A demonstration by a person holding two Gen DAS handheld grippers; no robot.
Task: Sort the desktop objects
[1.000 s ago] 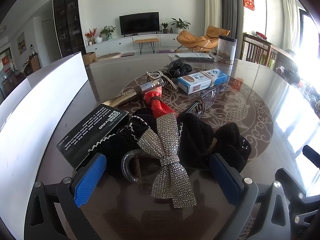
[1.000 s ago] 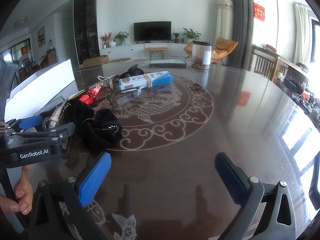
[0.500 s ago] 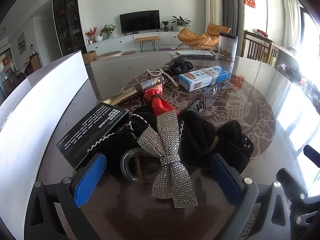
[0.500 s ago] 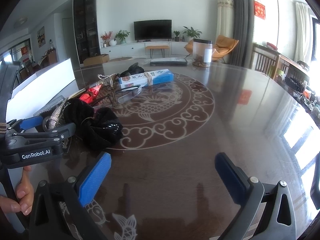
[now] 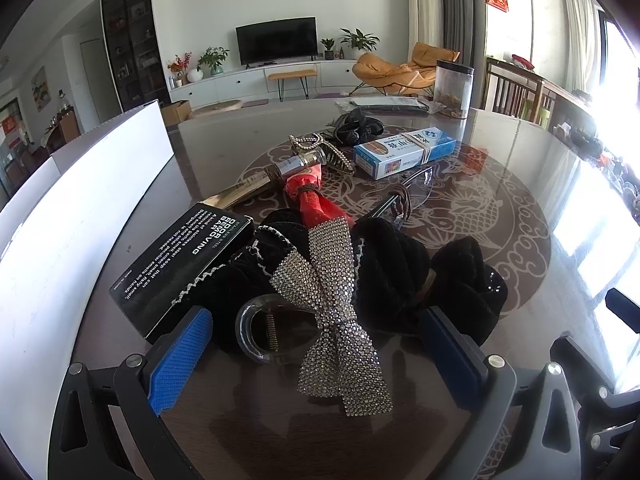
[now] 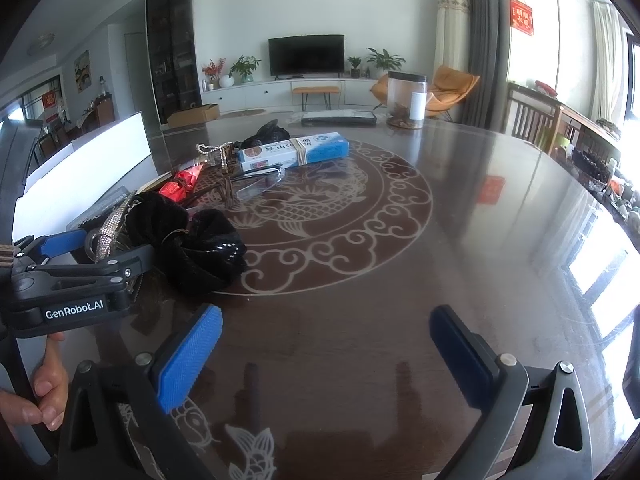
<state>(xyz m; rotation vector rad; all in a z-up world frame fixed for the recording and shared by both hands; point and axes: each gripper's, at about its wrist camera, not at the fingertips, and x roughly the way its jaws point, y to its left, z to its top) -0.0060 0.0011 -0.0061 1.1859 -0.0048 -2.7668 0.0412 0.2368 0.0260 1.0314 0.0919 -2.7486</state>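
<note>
With jaws wide and straddling the rhinestone bow clip [image 5: 332, 300], left gripper [image 5: 316, 344] looks lined up for a pick — right gripper [image 6: 324, 344] wide too, empty, parked over bare worktop [image 6: 440, 248].

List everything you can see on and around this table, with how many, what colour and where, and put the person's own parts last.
rhinestone bow clip: 1, silver, nearest the left gripper, on the black pile
black scrunchies: several, count unclear, black, piled under the bow
black box: 1, black with white print, left of the pile
red wrapped item: 1, red, behind the bow
glasses: 1, clear, mid table
toothpaste box: 1, blue and white, far side of the clutter
clear jar: 1, clear with dark lid, far table edge
white bin: 1, white, left of the table
table: 1, dark brown, patterned
left gripper: 1, blue fingers, open around the bow
right gripper: 1, blue fingers, open over bare table
hand: 1, on the left gripper's handle
</note>
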